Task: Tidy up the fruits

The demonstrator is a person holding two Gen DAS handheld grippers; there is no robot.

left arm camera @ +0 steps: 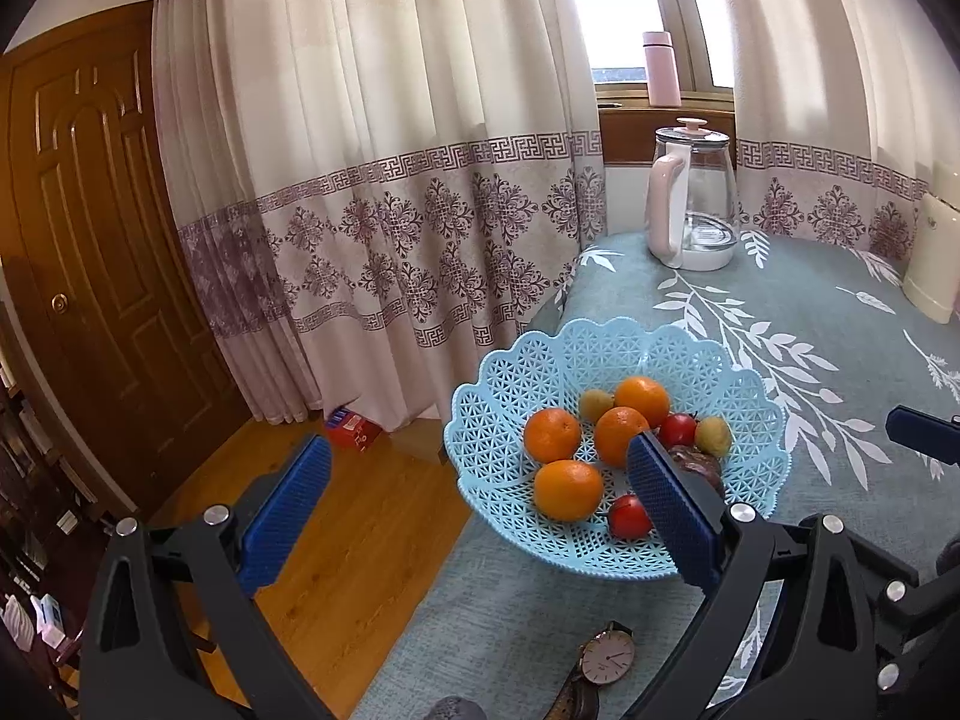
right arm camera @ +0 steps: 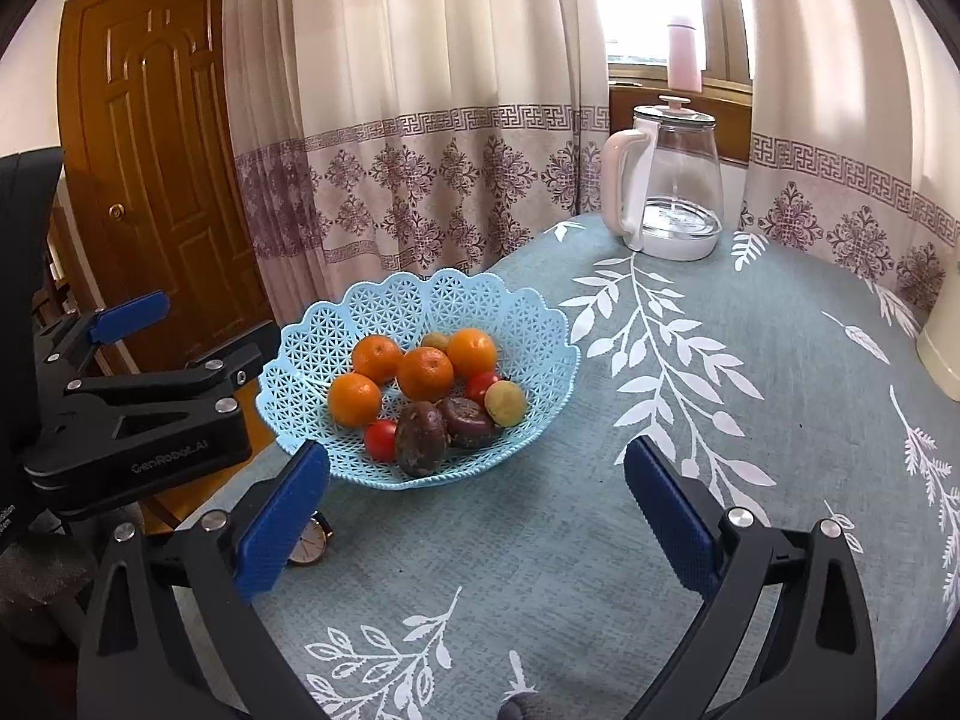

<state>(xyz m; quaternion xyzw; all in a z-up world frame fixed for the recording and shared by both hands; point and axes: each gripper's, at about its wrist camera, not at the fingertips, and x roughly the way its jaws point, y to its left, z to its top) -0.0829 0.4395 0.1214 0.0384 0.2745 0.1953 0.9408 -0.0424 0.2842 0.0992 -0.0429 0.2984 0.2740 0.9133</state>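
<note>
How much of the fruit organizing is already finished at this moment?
All visible fruit, including the oranges, already sits in the blue basket. Nothing is in hand: the left tool and the right tool are both open and empty. No loose fruit shows on the tablecloth, so little seems left.

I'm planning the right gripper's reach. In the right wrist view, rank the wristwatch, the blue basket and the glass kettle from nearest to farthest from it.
From the right gripper:
1. Wristwatch, by its left finger, partly hidden.
2. Blue basket, ahead and left, holding the fruit.
3. Glass kettle, at the table's far edge by the curtain.
</note>
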